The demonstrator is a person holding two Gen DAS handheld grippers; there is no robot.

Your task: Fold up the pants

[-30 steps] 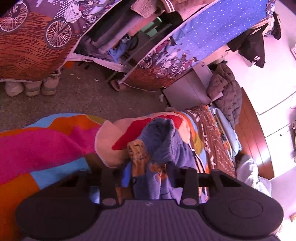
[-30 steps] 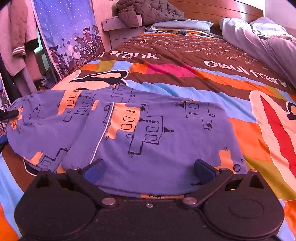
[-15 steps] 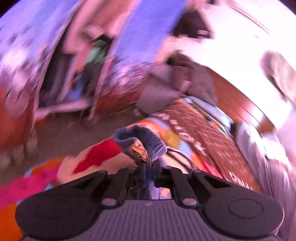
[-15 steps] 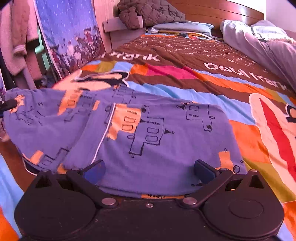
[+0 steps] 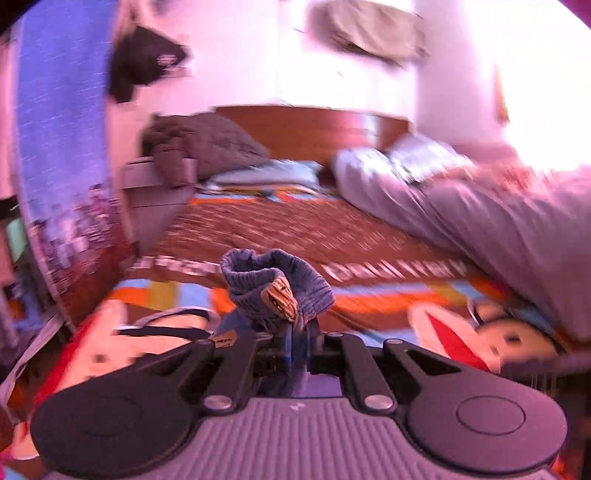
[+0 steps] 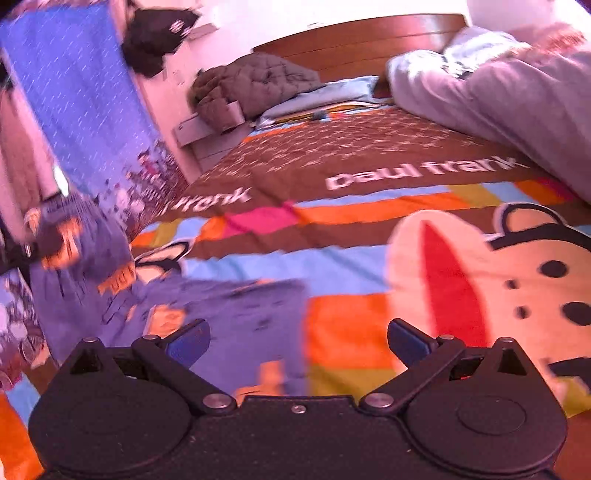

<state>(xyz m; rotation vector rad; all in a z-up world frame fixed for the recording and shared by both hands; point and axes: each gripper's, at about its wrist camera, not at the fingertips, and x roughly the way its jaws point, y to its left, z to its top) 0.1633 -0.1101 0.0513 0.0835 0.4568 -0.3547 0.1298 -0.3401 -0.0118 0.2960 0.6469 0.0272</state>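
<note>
Two grippers in view, one per wrist camera. Left gripper (image 5: 298, 334): fingers drawn together, clenched on a bunched wad of the pants (image 5: 275, 291). Blue ribbed fabric with an orange patch puffs up above the pinch point, raised off the bedspread (image 5: 369, 295). Left view is streaked with motion blur, so fine detail is poor.

Right gripper (image 6: 297, 341): fingers spread wide, blue pads (image 6: 186, 343) well apart, holding nothing. It hovers low over the bed. Between and ahead of the pads lies the rest of the pants (image 6: 229, 314), blue-purple with orange printed patches, spread on the bedspread (image 6: 351, 225). From there the fabric rises toward the left edge of the right view, where a lifted part hangs off the bed surface; what holds it is too blurred to make out.

Bedspread: bright colour blocks of orange, light blue, pink and yellow-green, a brown band with white lettering reading "paul frank", and a large cartoon face in cream and red at the right.

Surroundings:
- wooden headboard (image 6: 369, 37) at the far end of the bed
- grey-brown quilted jacket (image 6: 255, 83) heaped near the headboard, left side
- pale grey duvet (image 6: 498, 96) bunched along the right side of the bed
- blue patterned curtain (image 6: 81, 92) hanging at the left
- dark garment (image 6: 155, 35) on the wall above the curtain
</note>
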